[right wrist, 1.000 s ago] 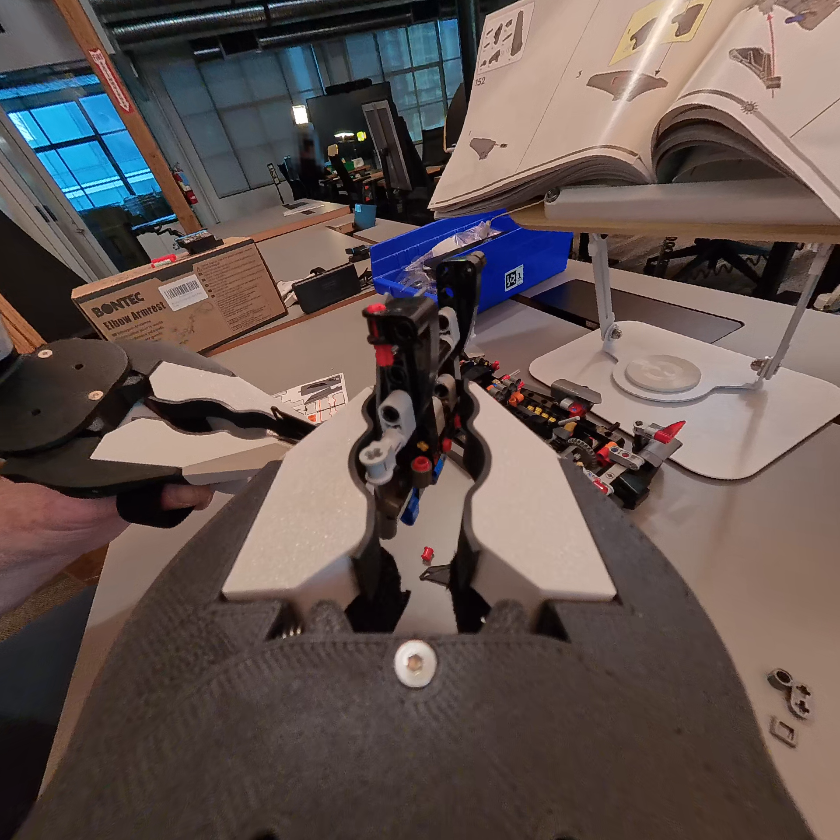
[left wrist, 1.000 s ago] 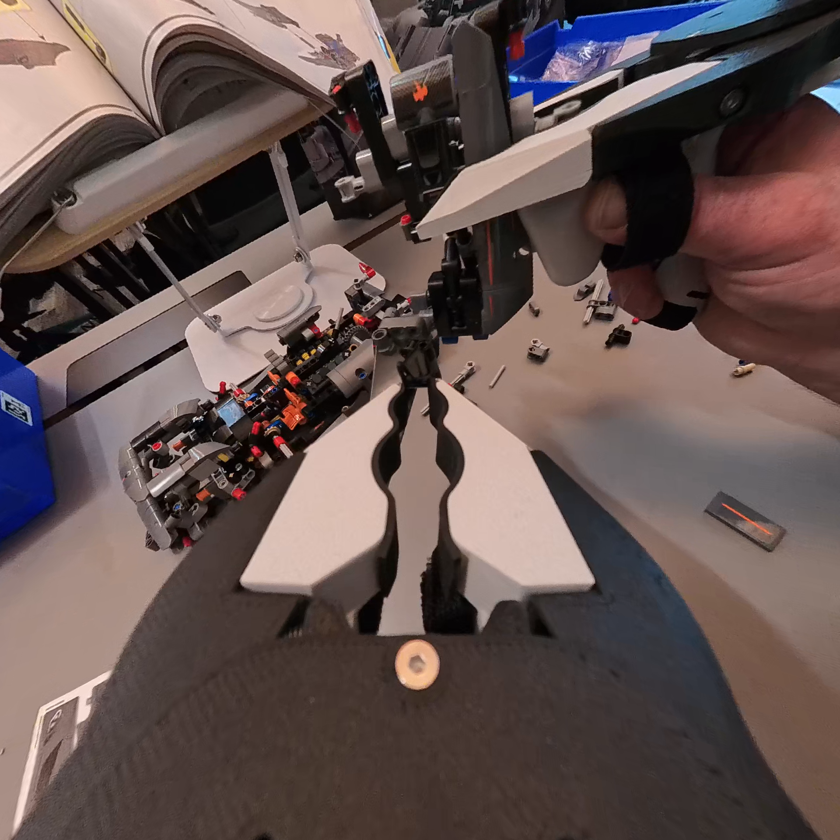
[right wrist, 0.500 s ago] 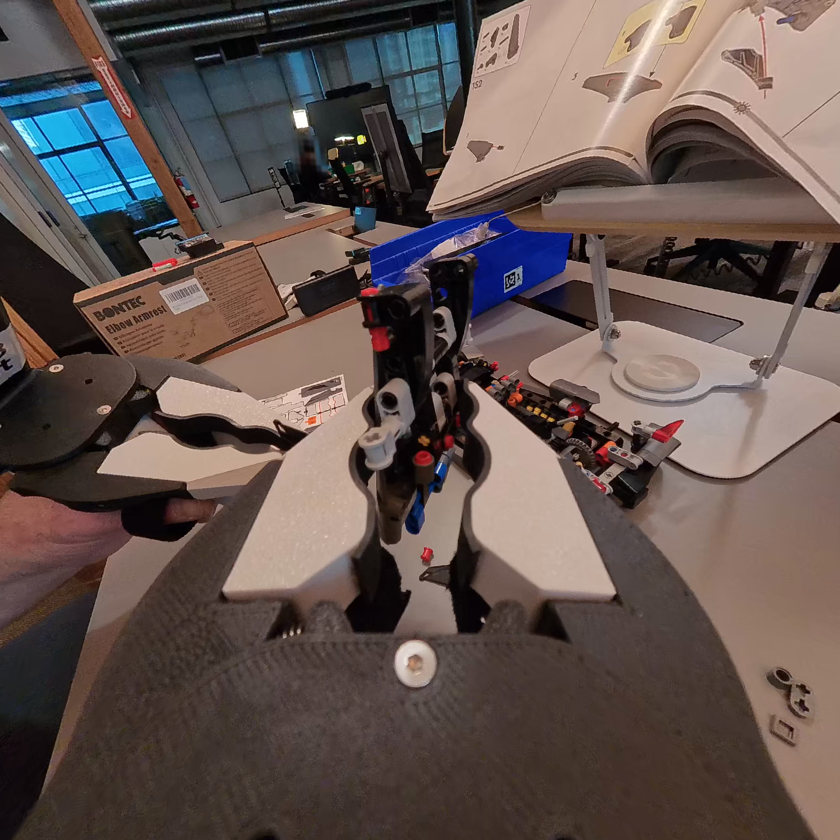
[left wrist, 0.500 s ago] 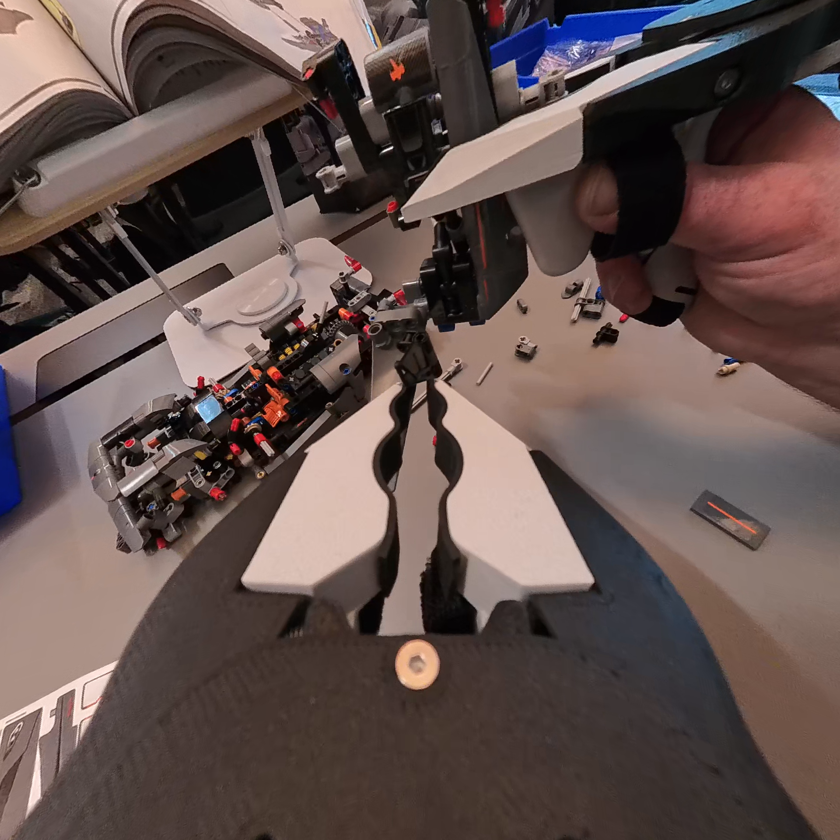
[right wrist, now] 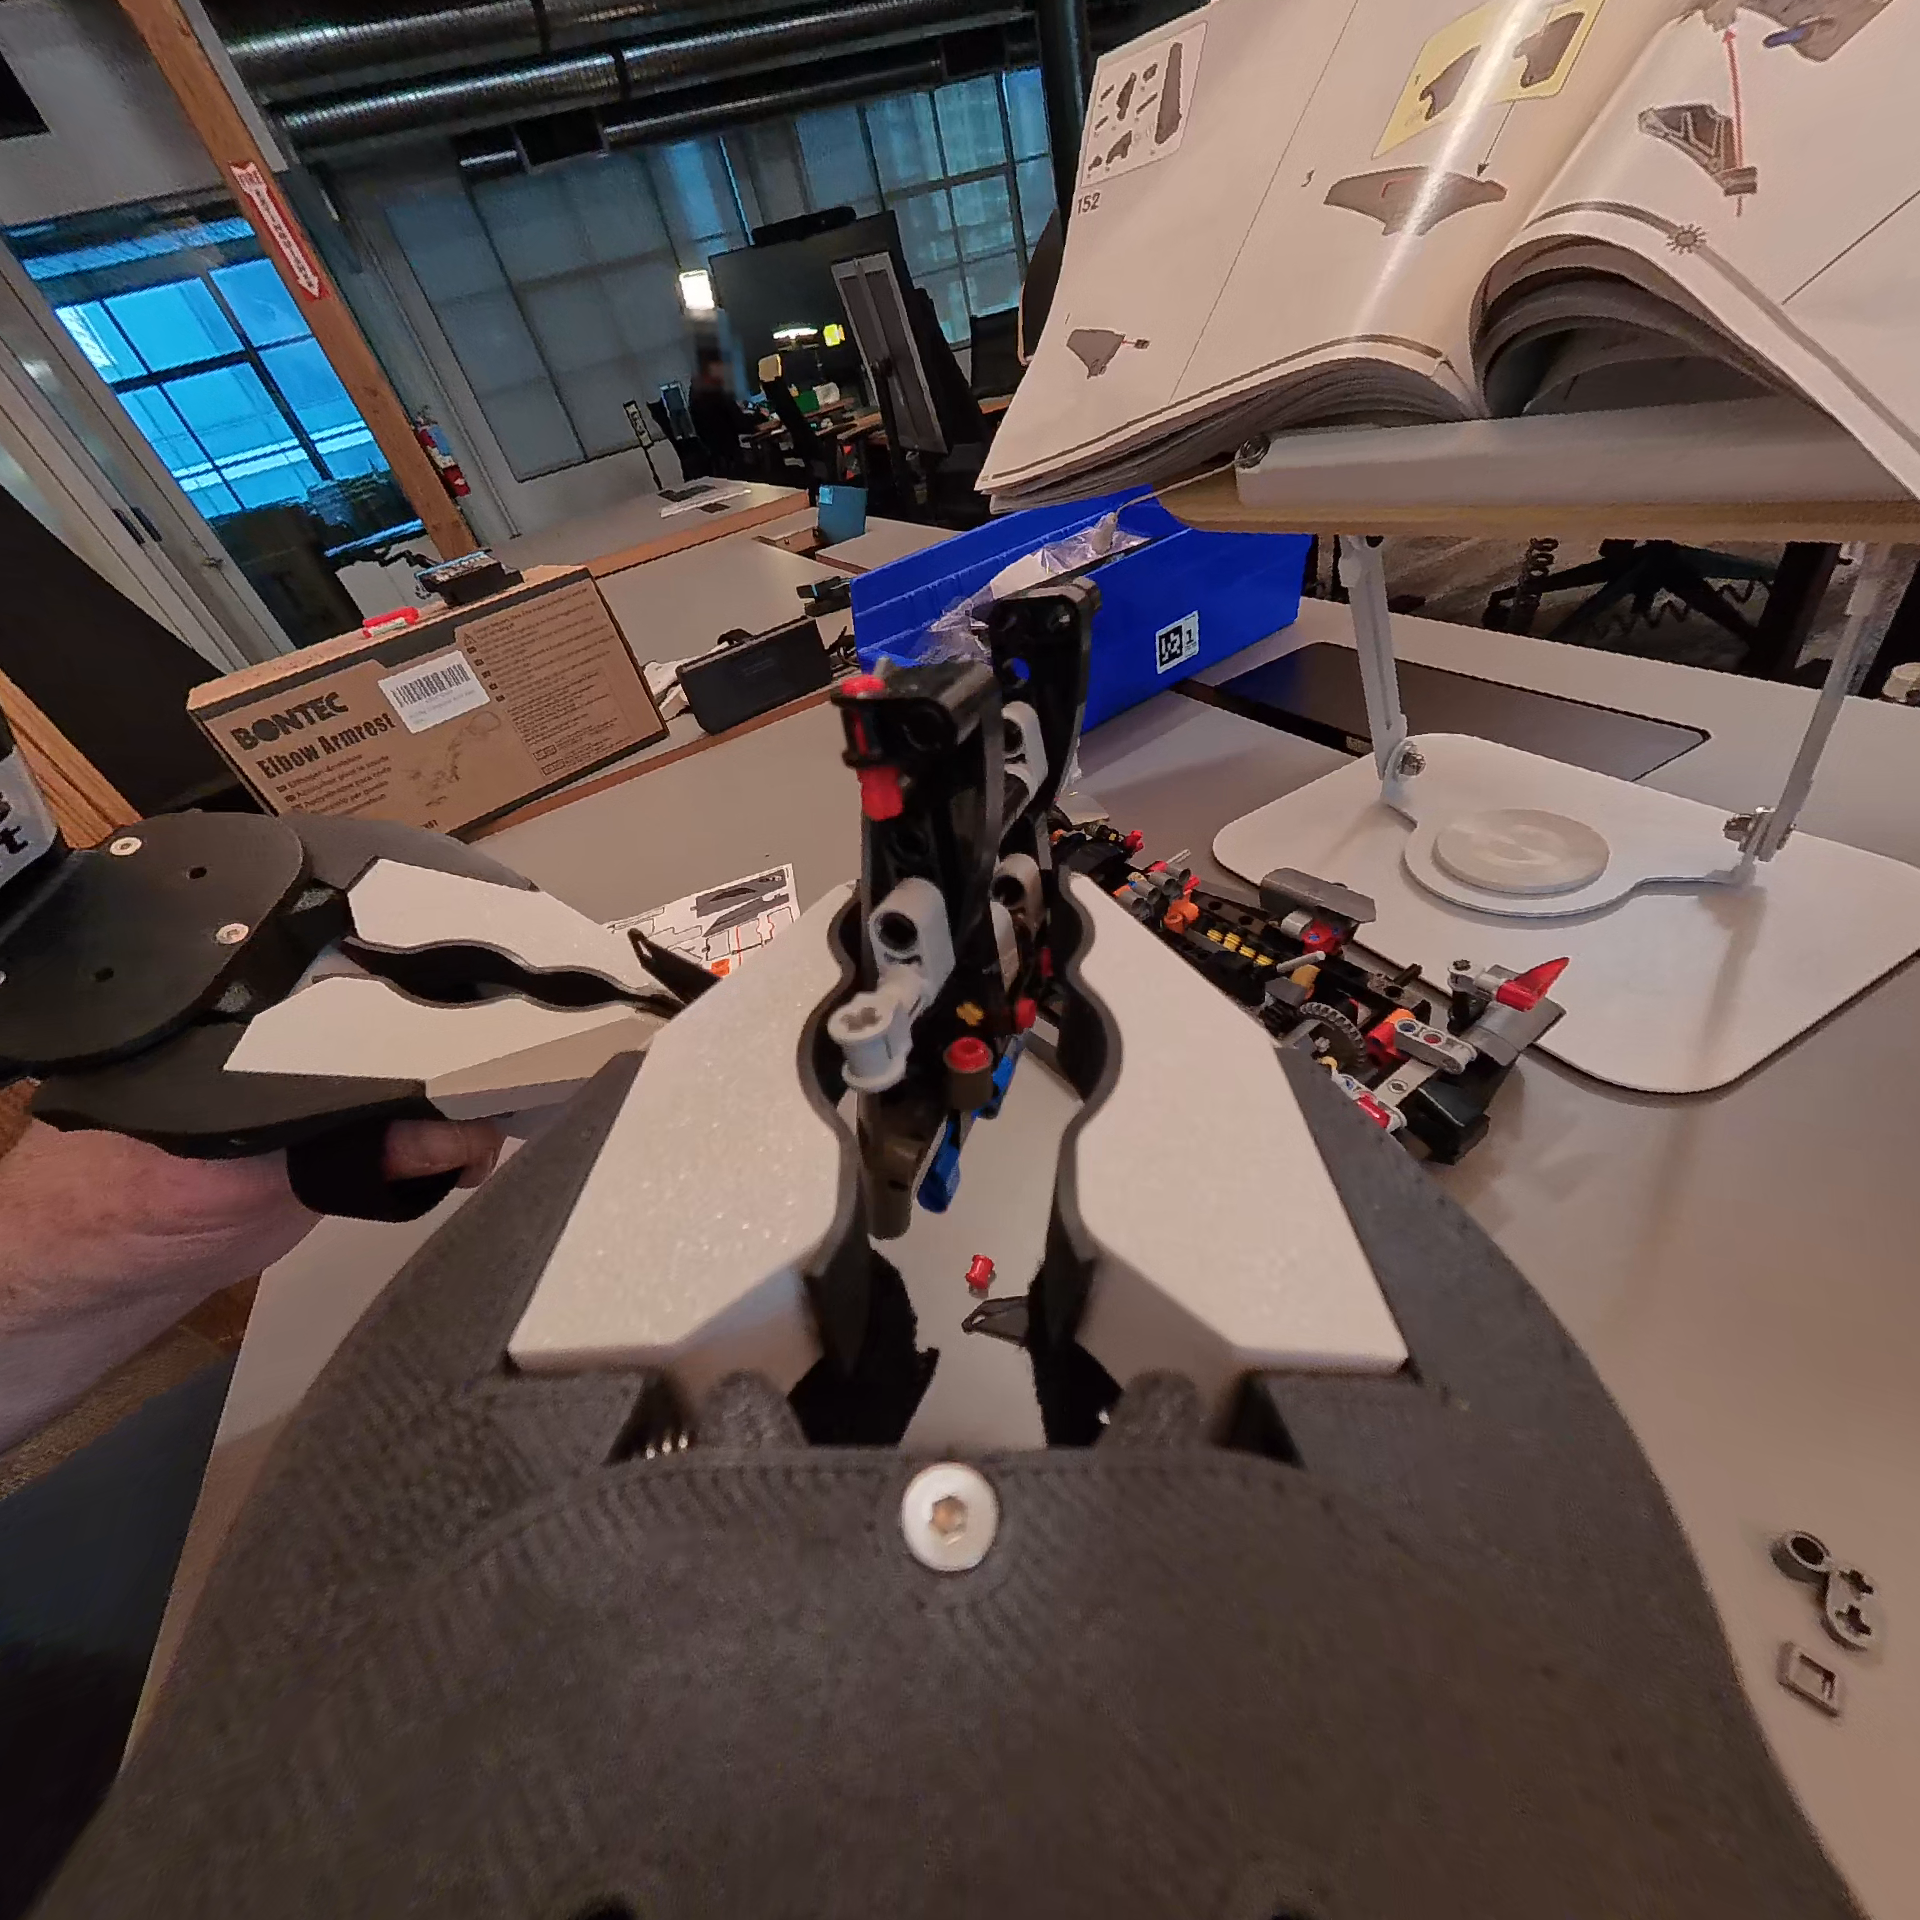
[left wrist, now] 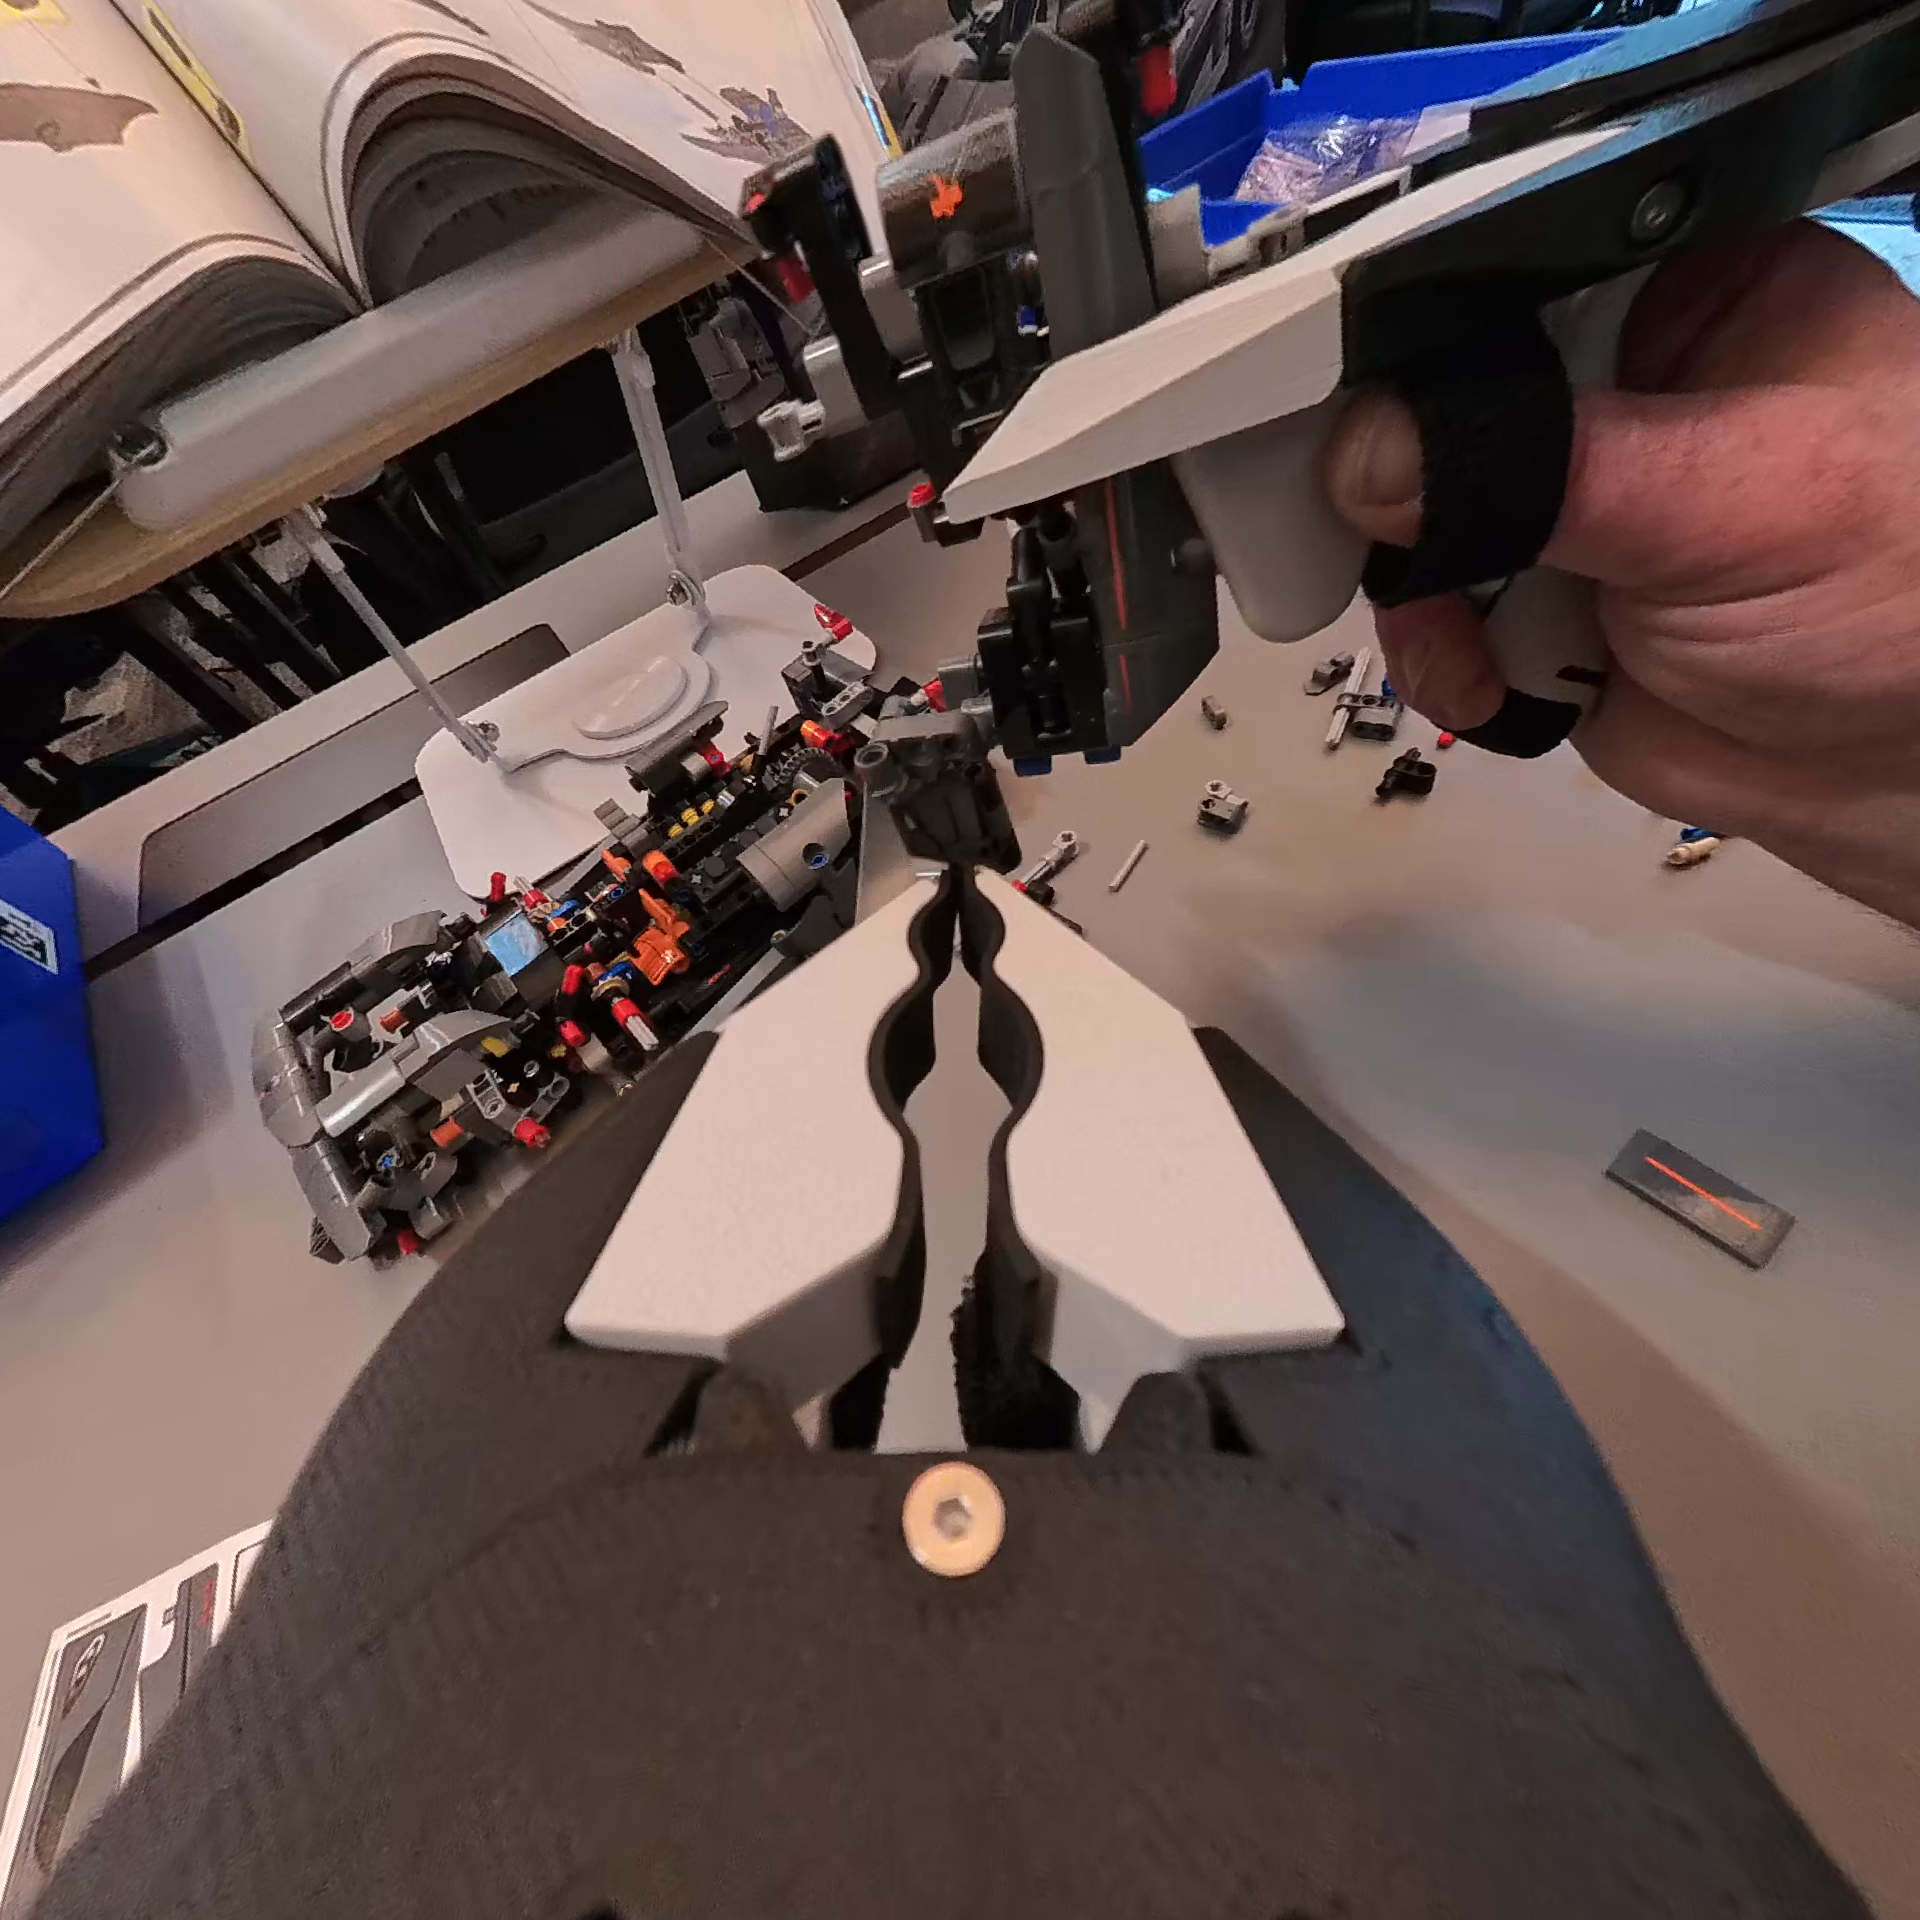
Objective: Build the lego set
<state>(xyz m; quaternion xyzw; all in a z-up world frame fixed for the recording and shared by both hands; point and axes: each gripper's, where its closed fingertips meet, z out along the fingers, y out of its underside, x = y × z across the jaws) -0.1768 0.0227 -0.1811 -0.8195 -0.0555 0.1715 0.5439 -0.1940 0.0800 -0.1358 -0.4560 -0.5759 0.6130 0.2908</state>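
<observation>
On the grey counter [left wrist: 1403, 1039], under the open manual [right wrist: 1455, 208] on its stand [right wrist: 1714, 935], lies the big half-built car [left wrist: 540, 997]. In the left wrist view it stretches from about 9 o'clock toward 12 o'clock of the left claw [left wrist: 961, 883], with its long axis slanting up to the right.

The second largest thing is the black sub-assembly [right wrist: 956, 883]. The right claw [right wrist: 961, 914] holds it upright in the air, and the long axis of this part stands nearly vertical between the two white fingers [right wrist: 707, 1122]. These fingers are spread about as wide as the part and press on its sides. In the left wrist view the same sub-assembly [left wrist: 1081, 623] hangs at 12 o'clock, just above and beyond the left tips.

The left claw is almost pressed together, and it pinches a small dark grey piece [left wrist: 935, 800] at the very tips. This piece sits just below the bottom end of the sub-assembly, near it; whether they touch I cannot tell. I judge that the next move is to join the small piece to that bottom end, so the left claw, which is the nearer one, should go up toward 12 o'clock.

Small loose parts [left wrist: 1361, 707] lie on the counter at about 2 o'clock, and a dark tile [left wrist: 1699, 1195] lies at 4 o'clock.
</observation>
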